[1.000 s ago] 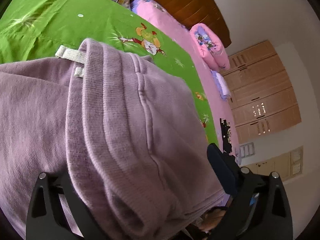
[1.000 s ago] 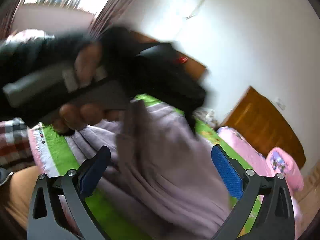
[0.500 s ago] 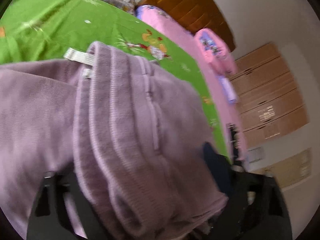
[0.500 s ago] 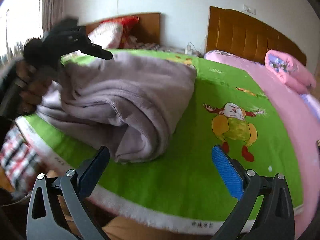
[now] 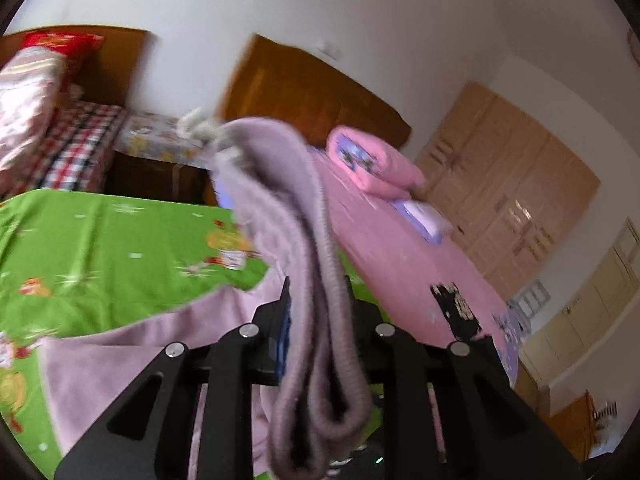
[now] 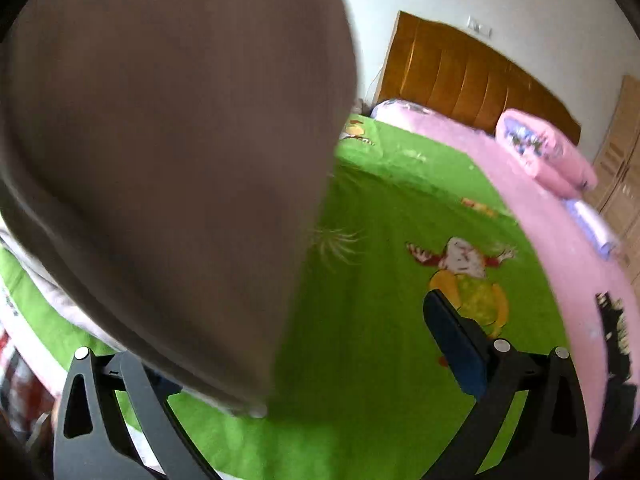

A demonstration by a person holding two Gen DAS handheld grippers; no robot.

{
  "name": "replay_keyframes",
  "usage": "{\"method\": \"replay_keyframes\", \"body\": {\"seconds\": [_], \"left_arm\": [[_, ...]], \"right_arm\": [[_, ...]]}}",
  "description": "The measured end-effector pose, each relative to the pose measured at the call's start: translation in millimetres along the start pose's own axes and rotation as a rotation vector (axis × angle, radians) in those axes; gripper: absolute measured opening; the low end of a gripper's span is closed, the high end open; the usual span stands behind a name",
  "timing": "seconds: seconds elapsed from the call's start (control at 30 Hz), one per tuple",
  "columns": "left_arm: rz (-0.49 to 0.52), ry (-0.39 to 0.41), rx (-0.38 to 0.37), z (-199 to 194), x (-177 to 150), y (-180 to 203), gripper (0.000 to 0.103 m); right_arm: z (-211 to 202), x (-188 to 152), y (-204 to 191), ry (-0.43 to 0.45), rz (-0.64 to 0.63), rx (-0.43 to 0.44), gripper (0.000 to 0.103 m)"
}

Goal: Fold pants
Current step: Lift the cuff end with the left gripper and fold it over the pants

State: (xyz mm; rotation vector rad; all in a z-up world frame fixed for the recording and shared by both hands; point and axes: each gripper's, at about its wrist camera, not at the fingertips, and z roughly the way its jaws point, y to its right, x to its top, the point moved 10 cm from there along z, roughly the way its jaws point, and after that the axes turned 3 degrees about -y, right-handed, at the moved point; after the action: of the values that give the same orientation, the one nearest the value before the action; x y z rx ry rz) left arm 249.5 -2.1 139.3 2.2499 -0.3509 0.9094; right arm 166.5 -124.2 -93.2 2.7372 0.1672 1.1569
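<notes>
Blurred lilac pants [image 6: 168,168] hide the right gripper's [image 6: 304,364] left finger at 9 o'clock, its fingers spread, while the left gripper's [image 5: 318,320] closing fingers pinch their thick folded waistband [image 5: 320,320].

Pants [image 5: 308,248] above bedspread [image 5: 100,248], in left claw [image 5: 316,320]

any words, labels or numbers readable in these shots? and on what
None can be read.
Black patch with pale marks on the pink bedspread, seen in both views: too blurred to read.
Pale tag on the waistband of the purple pants: blurred, no lettering visible.
Cartoon figure on the green sheet: picture only, no text.
</notes>
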Motion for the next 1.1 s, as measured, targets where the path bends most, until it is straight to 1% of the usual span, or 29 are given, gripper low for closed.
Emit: {"method": "replay_keyframes", "body": {"seconds": [0.03, 0.1, 0.13, 0.17, 0.2, 0.27, 0.3, 0.33, 0.4, 0.43, 0.57, 0.63, 0.67, 0.7, 0.8, 0.83, 0.87, 0.9, 0.97, 1.03, 1.1], "left_arm": [[-0.019, 0.004, 0.018, -7.4, -5.0, -15.5, 0.021], [-0.106, -0.003, 0.065, -15.6, -24.4, -62.6, 0.021], [-0.172, -0.017, 0.093, -15.3, -42.6, -97.4, 0.021], [-0.221, -0.032, 0.111, -12.8, -58.2, -122.5, 0.021], [-0.3, -0.061, 0.125, -5.7, -83.0, -157.0, 0.021], [-0.386, -0.097, 0.129, 6.9, -118.9, -196.0, 0.021], [-0.421, -0.102, 0.12, 12.5, -135.3, -210.7, 0.021], [-0.443, -0.089, 0.093, 13.6, -145.5, -219.1, 0.021], [-0.462, -0.052, 0.045, 9.3, -148.1, -220.1, 0.021], [-0.456, -0.039, 0.044, 5.7, -144.7, -218.2, 0.021], [-0.359, 0.03, 0.058, -23.0, -116.4, -183.0, 0.02], [-0.33, 0.055, 0.075, -39.2, -112.0, -173.8, 0.02], [-0.331, 0.054, 0.086, -42.9, -115.1, -176.4, 0.02], [-0.344, 0.045, 0.101, -42.5, -121.6, -183.9, 0.02], [-0.466, -0.011, 0.123, -25.2, -161.8, -231.5, 0.021], [-0.503, -0.003, 0.094, -20.5, -173.4, -242.4, 0.021], [-0.523, 0.031, 0.046, -22.9, -176.0, -244.5, 0.021], [-0.529, 0.045, 0.029, -25.3, -176.9, -244.2, 0.021], [-0.499, 0.055, 0.068, -30.8, -174.4, -237.3, 0.021], [-0.437, 0.065, 0.123, -38.5, -166.1, -220.7, 0.021], [-0.415, 0.056, 0.165, -43.0, -168.5, -215.6, 0.021]], "right_arm": [[0.1, -0.7, -0.7, 0.01, -0.014, 0.0, 0.099], [0.4, -5.4, -3.2, 0.006, -0.026, 0.001, 0.099], [4.4, -8.4, -3.5, -0.002, -0.033, 0.003, 0.099], [7.2, -10.7, -4.2, -0.007, -0.037, 0.007, 0.099], [9.8, -13.3, -4.7, -0.007, -0.037, 0.015, 0.099], [10.9, -13.2, -4.4, 0.001, -0.036, 0.022, 0.099], [10.9, -12.6, -4.8, 0.0, -0.042, 0.02, 0.099], [8.7, -11.2, -5.8, 0.0, -0.049, 0.015, 0.099], [7.0, -8.8, -6.2, 0.004, -0.069, -0.005, 0.099], [9.4, -5.9, -2.4, 0.008, -0.073, -0.013, 0.099], [-3.9, 4.4, 0.1, 0.041, -0.069, -0.027, 0.099], [-6.5, 5.5, -0.2, 0.047, -0.067, -0.016, 0.099], [-6.2, 5.3, -0.7, 0.048, -0.069, -0.013, 0.099], [-4.7, 3.6, -2.2, 0.047, -0.075, -0.01, 0.099], [10.3, -8.6, -12.3, 0.016, -0.119, -0.001, 0.099], [7.8, -8.4, -12.5, 0.032, -0.112, 0.005, 0.099], [8.8, -8.5, -11.7, 0.027, -0.111, 0.014, 0.099], [9.5, -8.1, -10.8, 0.021, -0.109, 0.025, 0.099], [8.2, -6.5, -9.0, 0.016, -0.107, 0.028, 0.099], [0.2, -3.4, -7.6, 0.044, -0.103, 0.015, 0.099], [-1.0, -4.1, -5.3, 0.045, -0.099, 0.011, 0.099]]}}
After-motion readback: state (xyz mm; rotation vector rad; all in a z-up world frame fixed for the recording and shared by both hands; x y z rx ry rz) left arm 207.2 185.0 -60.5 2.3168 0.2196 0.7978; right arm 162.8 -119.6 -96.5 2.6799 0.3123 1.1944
